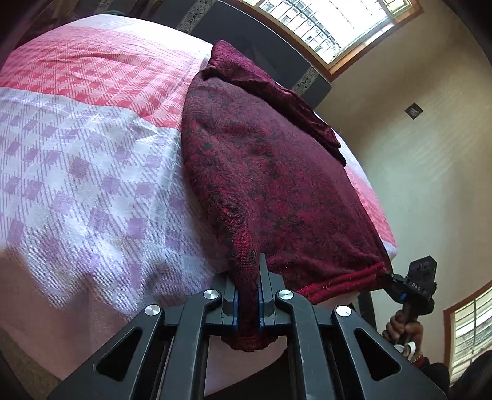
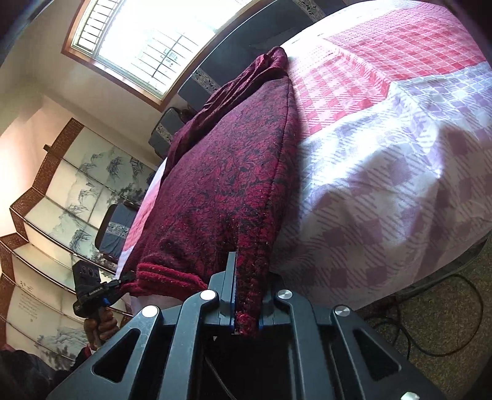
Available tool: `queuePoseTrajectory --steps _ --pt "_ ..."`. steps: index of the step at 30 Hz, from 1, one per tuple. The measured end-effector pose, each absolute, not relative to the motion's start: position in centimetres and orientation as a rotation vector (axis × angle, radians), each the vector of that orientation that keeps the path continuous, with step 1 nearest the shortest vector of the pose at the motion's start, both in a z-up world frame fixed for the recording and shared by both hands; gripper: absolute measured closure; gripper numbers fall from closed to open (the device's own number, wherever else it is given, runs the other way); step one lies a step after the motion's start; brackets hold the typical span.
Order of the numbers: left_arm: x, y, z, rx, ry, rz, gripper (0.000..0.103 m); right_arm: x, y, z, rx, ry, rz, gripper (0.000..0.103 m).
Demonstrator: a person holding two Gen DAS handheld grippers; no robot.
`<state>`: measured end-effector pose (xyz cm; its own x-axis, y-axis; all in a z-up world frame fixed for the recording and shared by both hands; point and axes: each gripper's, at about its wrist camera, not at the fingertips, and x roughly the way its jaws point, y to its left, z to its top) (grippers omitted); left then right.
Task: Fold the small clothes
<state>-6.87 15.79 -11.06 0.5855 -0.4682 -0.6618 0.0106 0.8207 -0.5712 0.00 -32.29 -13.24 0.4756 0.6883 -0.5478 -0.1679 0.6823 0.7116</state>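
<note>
**Left wrist view: both grippers gripping the hem corners of a maroon garment on the bed**

Left wrist view, nearest first: the left gripper is clenching a bunched corner of the maroon garment, its jaws pressed onto the cloth, a tuft of fabric hanging out beneath them. To the right along the ribbed hem, the right gripper is pinching the other hem corner, with the person's hand wrapping its handle.

In the right wrist view the same hold is showing from the other side: the right gripper is biting down on a fold of the garment, and the left gripper is gripping the far end of the hem, a hand holding it below.

The garment is running lengthwise away from both grippers, hem nearest at the bed's edge, its long axis pointing toward the headboard. Its far end is bunching into crumpled folds.

It is lying on a checked bedspread, lilac and white in the near part, pink and red farther off. Beyond the headboard, a barred window is letting in bright light. A painted folding screen is standing along the wall, and dark cables are trailing over the carpet beside the bed.
</note>
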Motion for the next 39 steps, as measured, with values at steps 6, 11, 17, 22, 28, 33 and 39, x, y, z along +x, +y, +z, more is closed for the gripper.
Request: queuePoseTrajectory --steps 6,11,17,22,28,33,39 --pt "-7.6 13.4 -8.1 -0.325 0.812 -0.234 0.095 0.0 -34.0 -11.6 0.738 0.851 0.63 0.094" --pt "-8.0 11.5 -6.6 -0.141 0.762 -0.174 0.094 0.1 -33.6 -11.0 0.714 0.853 0.628 0.094" --pt "-8.0 10.2 -6.3 -0.033 0.745 -0.128 0.094 0.2 -33.8 -11.3 0.726 0.859 0.621 0.094" --pt "-8.3 9.8 -6.1 0.002 0.737 -0.112 0.094 0.3 -34.0 -11.1 0.735 0.852 0.623 0.094" --pt "-8.4 9.5 -5.7 0.036 0.723 -0.101 0.094 0.8 -34.2 -10.7 0.754 0.837 0.636 0.094" --pt "-8.4 9.4 -5.2 0.057 0.713 -0.09 0.094 1.3 -34.2 -9.6 0.763 0.819 0.652 0.094" --pt "-8.2 9.1 -4.4 0.091 0.693 -0.074 0.093 2.5 -34.0 -8.0 0.776 0.795 0.674 0.094"
